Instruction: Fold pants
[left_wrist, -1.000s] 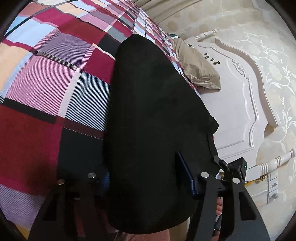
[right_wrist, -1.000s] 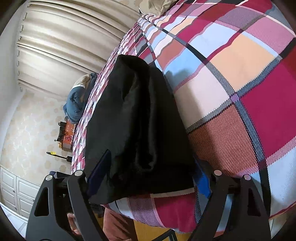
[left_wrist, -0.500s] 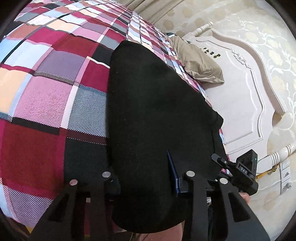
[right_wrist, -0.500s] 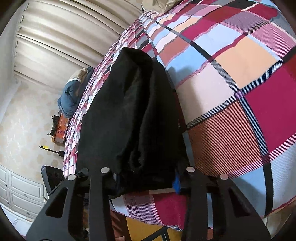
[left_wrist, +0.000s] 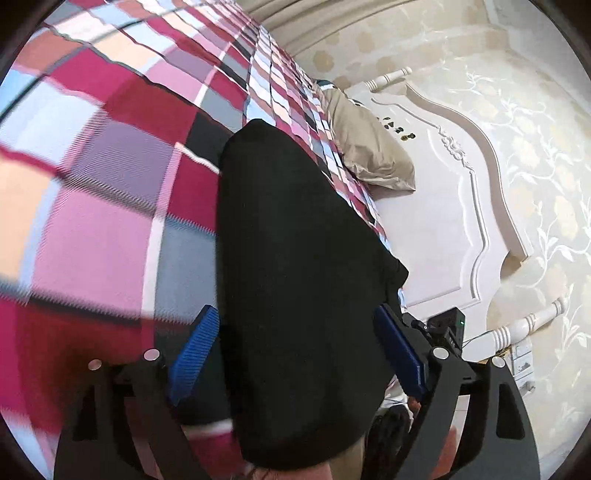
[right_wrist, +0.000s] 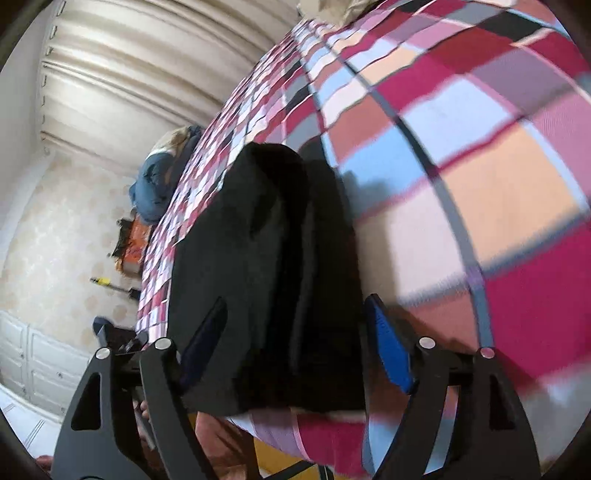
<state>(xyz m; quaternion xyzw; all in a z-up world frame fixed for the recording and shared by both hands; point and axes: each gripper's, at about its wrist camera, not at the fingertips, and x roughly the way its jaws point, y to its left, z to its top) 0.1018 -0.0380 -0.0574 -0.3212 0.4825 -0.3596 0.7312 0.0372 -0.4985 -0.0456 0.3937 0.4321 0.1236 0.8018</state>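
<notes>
The black pants (left_wrist: 295, 240) lie folded in a long strip on the plaid bedspread (left_wrist: 92, 221), their near end hanging over the bed's edge. My left gripper (left_wrist: 297, 334) straddles that near end. Its jaws are opening, and the blue pads (left_wrist: 201, 338) stand clear of the cloth on both sides. In the right wrist view the pants (right_wrist: 266, 258) show stacked layers with a fold ridge. My right gripper (right_wrist: 295, 332) also straddles them near the edge, jaws opening, with a blue pad (right_wrist: 388, 350) just off the fabric.
A beige pillow (left_wrist: 369, 147) leans on the white carved headboard (left_wrist: 443, 229). A black device with a green light (left_wrist: 448, 325) sits by the pants' right side. Curtains (right_wrist: 147, 74), a blue heap of clothes (right_wrist: 159, 184) and white cabinets (right_wrist: 33, 362) lie beyond the bed.
Half a second ago both grippers had narrowed onto the pants' near end. Both have since spread wide and let the cloth go. Both views are blurred from movement.
</notes>
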